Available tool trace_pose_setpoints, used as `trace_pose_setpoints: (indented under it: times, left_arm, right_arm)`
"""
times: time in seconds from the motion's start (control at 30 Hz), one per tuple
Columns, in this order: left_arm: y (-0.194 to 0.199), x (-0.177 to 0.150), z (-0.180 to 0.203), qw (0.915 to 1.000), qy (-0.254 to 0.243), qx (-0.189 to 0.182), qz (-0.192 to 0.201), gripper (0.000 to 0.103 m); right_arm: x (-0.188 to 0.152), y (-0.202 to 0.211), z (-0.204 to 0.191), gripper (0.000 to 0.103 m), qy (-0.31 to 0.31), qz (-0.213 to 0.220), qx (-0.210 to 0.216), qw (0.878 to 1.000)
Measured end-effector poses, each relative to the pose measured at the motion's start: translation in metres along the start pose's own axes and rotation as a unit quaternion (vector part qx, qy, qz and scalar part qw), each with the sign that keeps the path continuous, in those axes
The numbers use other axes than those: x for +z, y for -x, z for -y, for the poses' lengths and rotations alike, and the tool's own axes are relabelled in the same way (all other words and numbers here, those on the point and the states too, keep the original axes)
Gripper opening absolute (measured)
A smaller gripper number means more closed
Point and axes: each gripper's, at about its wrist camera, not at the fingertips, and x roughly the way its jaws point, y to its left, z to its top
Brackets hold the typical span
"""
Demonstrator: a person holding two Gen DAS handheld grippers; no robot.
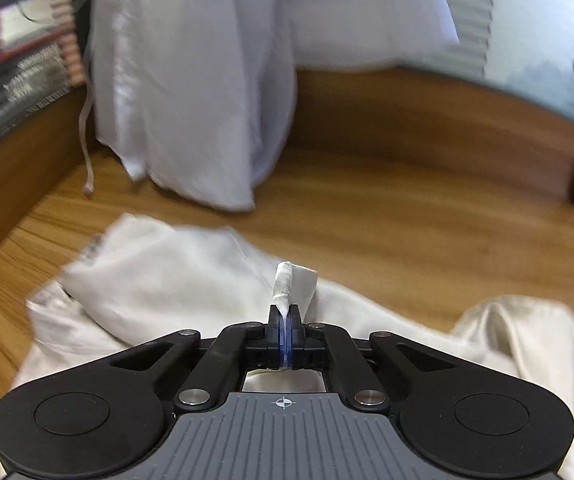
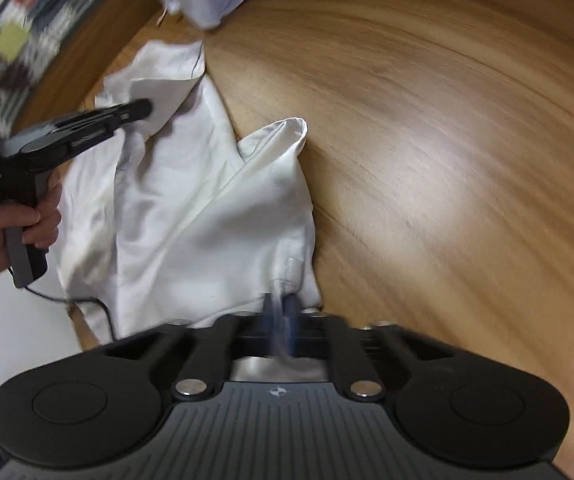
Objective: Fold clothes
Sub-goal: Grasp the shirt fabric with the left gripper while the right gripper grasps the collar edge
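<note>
A crumpled white garment [image 1: 159, 276] lies on the wooden table [image 1: 407, 216]. My left gripper [image 1: 285, 310] is shut on a pinch of its fabric, and a small twisted tuft sticks up past the fingertips. In the right wrist view the same white garment [image 2: 191, 208] spreads from the middle to the left, with a folded corner poking up at the centre. My right gripper [image 2: 280, 300] is shut on the garment's near edge. The left gripper [image 2: 143, 108] shows there at the garment's far left, with a hand [image 2: 39, 220] on its handle.
A second pale bluish-white cloth [image 1: 191, 80] is heaped against the raised wooden ledge [image 1: 427, 116] at the back, a drawstring [image 1: 87, 160] dangling beside it. Stacked books or boxes [image 1: 15, 60] line the left. Bare wood [image 2: 447, 160] lies right of the garment. A dark cable [image 2: 99, 304] trails under the hand.
</note>
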Motion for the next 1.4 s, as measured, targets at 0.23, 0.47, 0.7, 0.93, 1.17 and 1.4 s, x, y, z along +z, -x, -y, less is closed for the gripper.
trace_pose_setpoints:
  times: [0.23, 0.47, 0.7, 0.93, 1.17, 1.4]
  left_arm:
    - [0.047, 0.054, -0.043, 0.9991, 0.029, -0.017, 0.025, 0.003]
    - [0.084, 0.062, -0.084, 0.999, 0.011, -0.04, 0.013, 0.003]
    - [0.083, 0.02, -0.116, 0.997, -0.049, -0.049, -0.035, 0.003]
    - [0.093, 0.007, -0.132, 0.9962, -0.062, -0.045, -0.04, 0.003]
    - [0.108, -0.002, -0.129, 0.9991, -0.019, -0.026, -0.027, 0.003]
    - [0.125, -0.017, -0.122, 0.9976, 0.065, 0.021, -0.015, 0.003]
  right_arm:
    - [-0.062, 0.077, -0.028, 0.003, -0.105, 0.175, -0.008, 0.979]
    - [-0.161, 0.119, -0.11, 0.003, -0.16, 0.292, -0.027, 0.943]
    - [-0.213, 0.052, -0.174, 0.003, -0.154, 0.231, -0.057, 0.959]
    - [-0.183, 0.039, -0.199, 0.015, -0.053, 0.191, -0.117, 0.973]
    - [-0.085, 0.049, -0.173, 0.035, 0.021, 0.196, -0.133, 0.971]
    - [0.017, -0.002, -0.133, 0.037, 0.096, 0.14, -0.139, 0.976]
